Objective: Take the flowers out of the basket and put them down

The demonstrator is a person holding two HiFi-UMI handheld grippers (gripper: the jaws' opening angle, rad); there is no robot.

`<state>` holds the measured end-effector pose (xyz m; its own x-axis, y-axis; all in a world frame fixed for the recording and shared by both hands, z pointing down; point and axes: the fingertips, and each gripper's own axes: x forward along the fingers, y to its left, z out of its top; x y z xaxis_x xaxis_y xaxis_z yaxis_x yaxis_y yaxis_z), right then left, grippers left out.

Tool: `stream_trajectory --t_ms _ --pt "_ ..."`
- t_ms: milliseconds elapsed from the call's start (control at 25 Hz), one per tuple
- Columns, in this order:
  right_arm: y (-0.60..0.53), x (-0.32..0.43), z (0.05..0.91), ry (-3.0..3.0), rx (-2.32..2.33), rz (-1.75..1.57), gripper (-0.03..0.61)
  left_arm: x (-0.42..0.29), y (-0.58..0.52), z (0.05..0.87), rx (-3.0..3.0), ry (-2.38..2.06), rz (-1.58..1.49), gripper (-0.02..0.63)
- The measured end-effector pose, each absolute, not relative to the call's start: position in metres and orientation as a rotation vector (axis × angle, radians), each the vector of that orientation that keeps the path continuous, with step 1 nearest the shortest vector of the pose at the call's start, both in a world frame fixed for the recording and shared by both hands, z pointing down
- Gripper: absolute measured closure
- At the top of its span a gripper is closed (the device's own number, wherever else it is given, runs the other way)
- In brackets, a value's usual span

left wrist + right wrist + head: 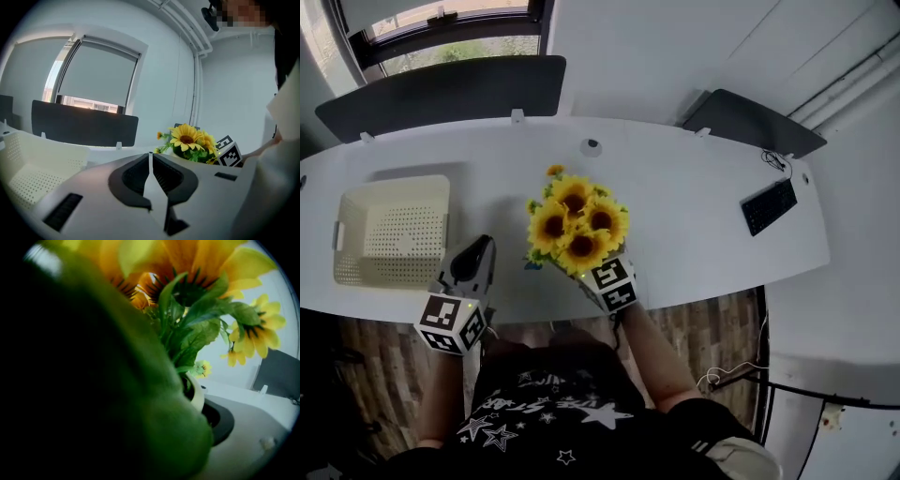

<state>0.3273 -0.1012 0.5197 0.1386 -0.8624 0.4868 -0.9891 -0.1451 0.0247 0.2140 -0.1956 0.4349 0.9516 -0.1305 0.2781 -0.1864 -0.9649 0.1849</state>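
A bunch of yellow sunflowers (577, 225) in a small white pot (196, 394) stands out of the basket, near the front middle of the white table (694, 187). My right gripper (592, 268) reaches in under the blooms from the front and is shut on the pot, which rests against its dark pad (219, 422). A big leaf hides the other jaw. The cream perforated basket (356, 202) sits at the left with nothing in it. My left gripper (478, 246) hovers by the basket's right front corner, shut with nothing between its jaws (150, 155). From there the flowers (190, 140) show to the right.
A black keyboard (769, 206) lies at the table's right end. Dark partition panels (441, 94) (755, 122) stand along the far edge, with a small round fitting (592, 146) between them. The person's torso is close against the front edge.
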Motion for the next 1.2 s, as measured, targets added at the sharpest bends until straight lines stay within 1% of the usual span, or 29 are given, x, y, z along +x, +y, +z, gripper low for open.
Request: stream_trajectory --t_ms 160,520,800,1200 --pt "-0.087 0.332 0.546 -1.843 1.983 0.542 0.054 0.225 -0.172 0.465 2.847 -0.298 0.453 0.583" --pt "-0.080 0.343 0.594 -1.892 1.869 0.628 0.054 0.220 -0.162 0.507 2.757 -0.461 0.552 0.581" --pt "-0.082 0.340 0.612 -1.900 1.812 0.641 0.054 0.211 -0.156 0.516 2.733 -0.503 0.607 0.583" --pt "-0.086 0.336 0.618 -1.850 1.820 0.588 0.054 0.199 -0.155 0.527 2.713 -0.483 0.630 0.582"
